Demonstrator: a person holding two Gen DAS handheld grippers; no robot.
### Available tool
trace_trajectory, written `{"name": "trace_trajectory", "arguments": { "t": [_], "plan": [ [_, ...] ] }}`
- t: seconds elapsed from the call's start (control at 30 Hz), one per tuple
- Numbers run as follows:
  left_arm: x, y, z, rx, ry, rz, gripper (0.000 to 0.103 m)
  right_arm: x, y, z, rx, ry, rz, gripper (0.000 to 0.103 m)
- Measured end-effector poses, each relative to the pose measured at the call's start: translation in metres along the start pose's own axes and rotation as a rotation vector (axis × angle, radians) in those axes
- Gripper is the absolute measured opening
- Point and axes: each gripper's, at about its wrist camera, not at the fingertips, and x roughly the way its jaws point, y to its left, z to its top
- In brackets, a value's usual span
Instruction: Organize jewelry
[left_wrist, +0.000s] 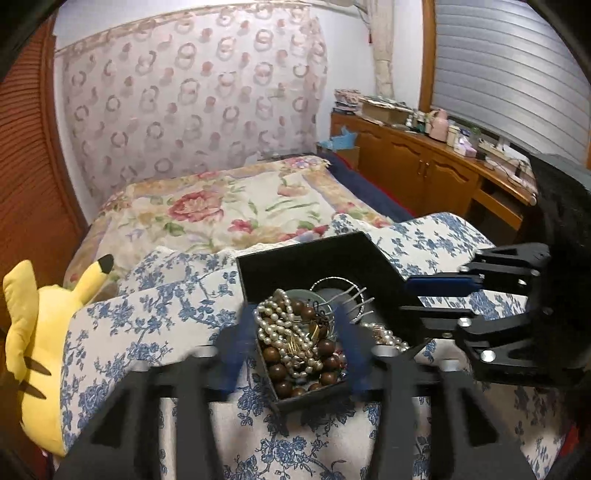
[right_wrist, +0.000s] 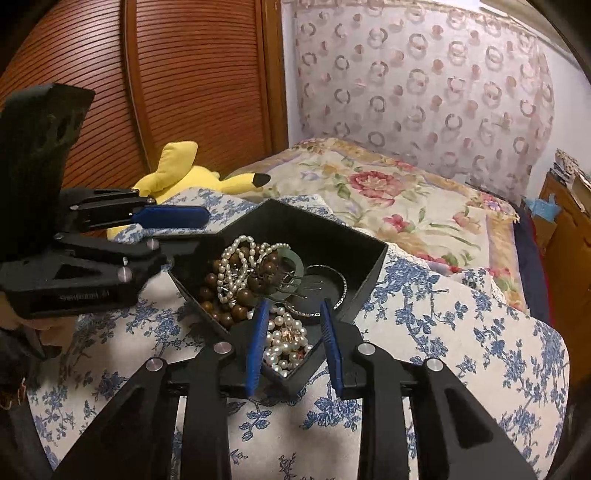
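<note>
A: Can any writing be read?

B: Raised lettering is seen on the side of the left claw (right_wrist: 177, 229) in the right wrist view, but it is too blurred to be made out. No other labels are legible.

A: How is the room laid out?

B: A bed (left_wrist: 221, 206) with a floral cover is seen against a wall hung with a ring-patterned curtain (left_wrist: 192, 92). A slatted wooden door (right_wrist: 184, 74) is seen to one side, and a wooden cabinet (left_wrist: 417, 155) crowded with small items to the other, under a window blind (left_wrist: 498, 62). A blue-flowered cushion (right_wrist: 461, 332) is used as the working surface, and a yellow plush toy (left_wrist: 40, 332) is laid just beside it.

A: Where is the jewelry kept?

B: A black angular box (right_wrist: 295, 225) is set on the cushion. Pearl strands (left_wrist: 280, 325), brown wooden beads (left_wrist: 325, 349), a green ring (right_wrist: 297, 264) and a silver bangle (right_wrist: 338, 291) are piled inside it.

A: And the claws?

B: In its own view, the left claw (left_wrist: 291, 343) is held released, its blue fingers (left_wrist: 351, 350) spread to either side of the near end of the box. The right claw (right_wrist: 293, 343) is likewise held released, with a tangle of pearls (right_wrist: 286, 343) lying between its fingers. Whether the pads are touching the box wall cannot be told.
</note>
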Motion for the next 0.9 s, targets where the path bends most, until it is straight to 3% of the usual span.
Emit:
{"name": "trace_trajectory", "arguments": {
  "t": [0.07, 0.13, 0.2, 0.3, 0.5, 0.63, 0.9],
  "plan": [
    [-0.006, 0.001, -0.003, -0.013, -0.011, 0.023, 0.065, -0.01, 0.0, -0.005, 0.023, -0.023, -0.019, 0.04],
    [-0.015, 0.001, -0.007, -0.032, -0.022, 0.043, 0.08, -0.022, 0.001, -0.01, 0.042, -0.052, -0.04, 0.046],
    [-0.028, -0.001, -0.012, -0.052, -0.047, 0.066, 0.085, -0.035, 0.003, -0.016, 0.067, -0.074, -0.066, 0.049],
    [-0.047, -0.002, -0.021, -0.075, -0.066, 0.104, 0.094, -0.06, 0.008, -0.029, 0.12, -0.123, -0.117, 0.062],
    [-0.086, -0.009, -0.045, -0.1, -0.095, 0.179, 0.095, -0.103, 0.021, -0.055, 0.19, -0.202, -0.19, 0.089],
    [-0.106, -0.012, -0.059, -0.115, -0.11, 0.213, 0.095, -0.125, 0.028, -0.071, 0.23, -0.238, -0.228, 0.099],
    [-0.13, -0.015, -0.074, -0.148, -0.122, 0.217, 0.095, -0.149, 0.042, -0.084, 0.25, -0.276, -0.292, 0.1]
  ]
}}
